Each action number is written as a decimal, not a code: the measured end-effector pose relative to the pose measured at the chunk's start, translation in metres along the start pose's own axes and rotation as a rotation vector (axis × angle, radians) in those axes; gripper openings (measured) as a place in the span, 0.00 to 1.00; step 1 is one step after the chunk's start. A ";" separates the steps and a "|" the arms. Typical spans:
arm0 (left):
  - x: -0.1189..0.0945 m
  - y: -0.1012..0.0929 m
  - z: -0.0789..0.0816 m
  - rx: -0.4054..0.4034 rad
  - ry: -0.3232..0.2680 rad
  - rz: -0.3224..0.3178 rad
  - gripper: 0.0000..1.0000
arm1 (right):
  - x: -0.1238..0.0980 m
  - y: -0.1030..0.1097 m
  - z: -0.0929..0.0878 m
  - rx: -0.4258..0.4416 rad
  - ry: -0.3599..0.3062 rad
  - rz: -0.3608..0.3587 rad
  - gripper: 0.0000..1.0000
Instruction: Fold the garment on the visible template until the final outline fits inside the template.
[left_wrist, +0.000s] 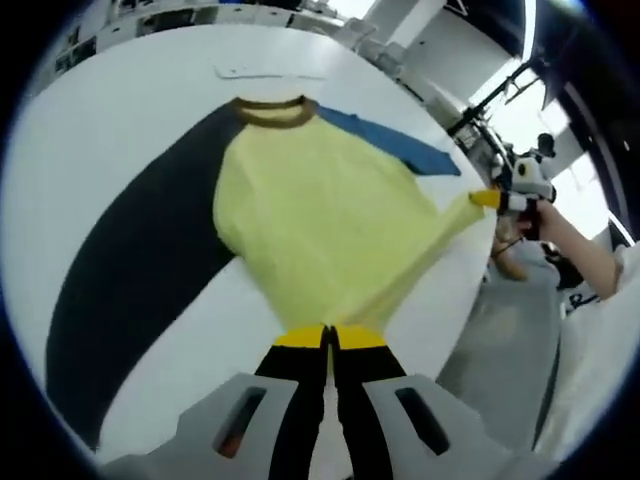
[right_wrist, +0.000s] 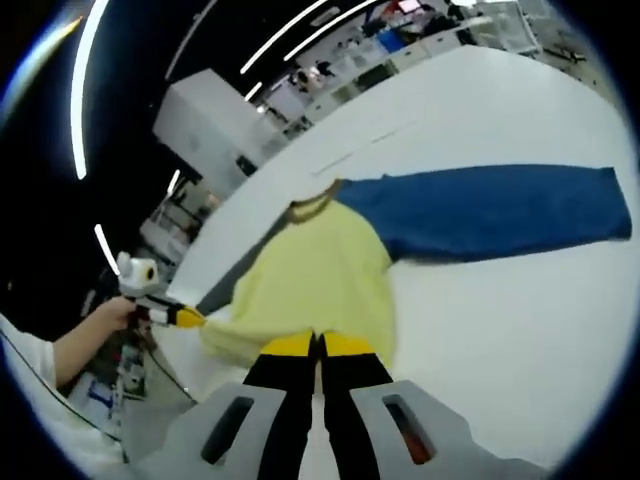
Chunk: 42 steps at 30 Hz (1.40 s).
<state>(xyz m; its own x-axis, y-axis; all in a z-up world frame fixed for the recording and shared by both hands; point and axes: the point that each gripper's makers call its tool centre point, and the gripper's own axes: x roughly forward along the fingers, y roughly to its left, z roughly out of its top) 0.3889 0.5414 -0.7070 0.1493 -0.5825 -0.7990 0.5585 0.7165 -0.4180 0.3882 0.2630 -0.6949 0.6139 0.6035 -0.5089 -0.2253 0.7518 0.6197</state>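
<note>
Shirt (left_wrist: 320, 215) hem pinched between both grippers' closed jaws.

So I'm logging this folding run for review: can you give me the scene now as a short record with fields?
garment: shirt, yellow body, brown collar, lying on the white table
sleeves: dark sleeve and blue sleeve spread out flat to opposite sides
left tongs: shut on the shirt's hem
right tongs: shut on the hem, at the other corner
hem: pulled out between the two tongs
fold: not yet made
template: cannot make one out
</note>
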 end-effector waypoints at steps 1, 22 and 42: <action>0.001 0.001 0.001 0.002 0.003 0.000 0.00 | 0.002 -0.001 0.001 -0.001 0.002 -0.001 0.02; 0.020 0.025 0.020 -0.005 0.035 -0.004 0.00 | 0.033 -0.030 0.009 -0.016 0.062 -0.054 0.02; 0.037 0.036 0.019 0.021 0.041 0.012 0.00 | 0.056 -0.052 0.002 -0.226 0.134 -0.114 0.02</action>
<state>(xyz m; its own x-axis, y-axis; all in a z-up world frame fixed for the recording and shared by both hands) 0.4306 0.5385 -0.7433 0.1227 -0.5577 -0.8209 0.5737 0.7148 -0.3999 0.4354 0.2568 -0.7545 0.5427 0.5297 -0.6518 -0.3323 0.8481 0.4126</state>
